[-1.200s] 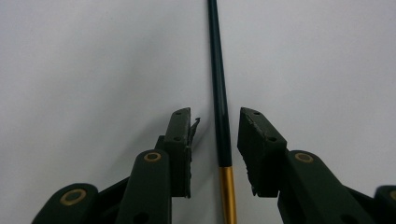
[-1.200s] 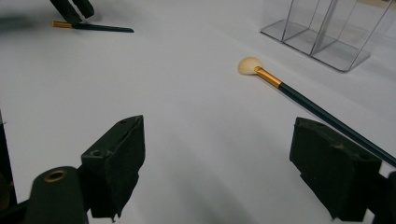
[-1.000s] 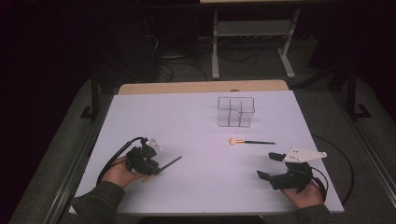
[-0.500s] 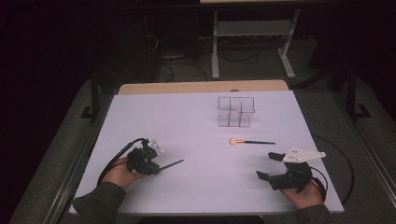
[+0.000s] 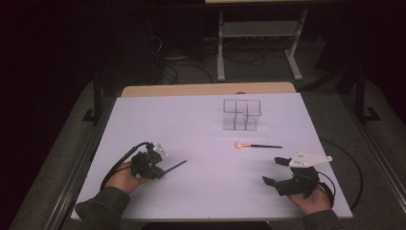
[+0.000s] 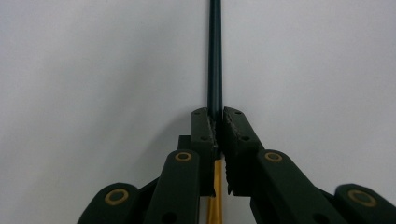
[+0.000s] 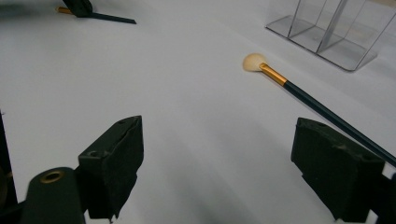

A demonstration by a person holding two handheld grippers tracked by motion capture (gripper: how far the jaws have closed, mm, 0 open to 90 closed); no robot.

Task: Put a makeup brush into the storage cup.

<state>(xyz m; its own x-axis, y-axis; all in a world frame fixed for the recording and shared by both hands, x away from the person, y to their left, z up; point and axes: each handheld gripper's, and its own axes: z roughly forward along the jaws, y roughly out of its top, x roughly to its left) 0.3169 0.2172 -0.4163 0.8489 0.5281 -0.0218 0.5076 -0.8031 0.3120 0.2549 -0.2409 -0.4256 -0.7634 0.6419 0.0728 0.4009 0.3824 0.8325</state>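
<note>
My left gripper (image 5: 154,166) rests on the white table (image 5: 191,120) at the front left. Its jaws have just been closing and are now shut on a thin brush; in the left gripper view (image 6: 215,122) the pads pinch the dark handle (image 6: 215,56), with the gold ferrule (image 6: 215,191) behind them. The handle (image 5: 175,166) sticks out to the right. A second brush (image 5: 258,145) with a pale head (image 7: 253,61) lies flat mid-table. My right gripper (image 5: 276,171) stands open just short of it, nothing between its jaws (image 7: 217,158).
A clear acrylic organizer (image 5: 242,115) with several compartments stands behind the loose brush, also at the top right of the right gripper view (image 7: 334,35). Bare white tabletop lies between the two hands. Cables trail from both grippers.
My left gripper's jaws have drawn together on the brush handle. Both hands and the loose brush have stayed in place.
</note>
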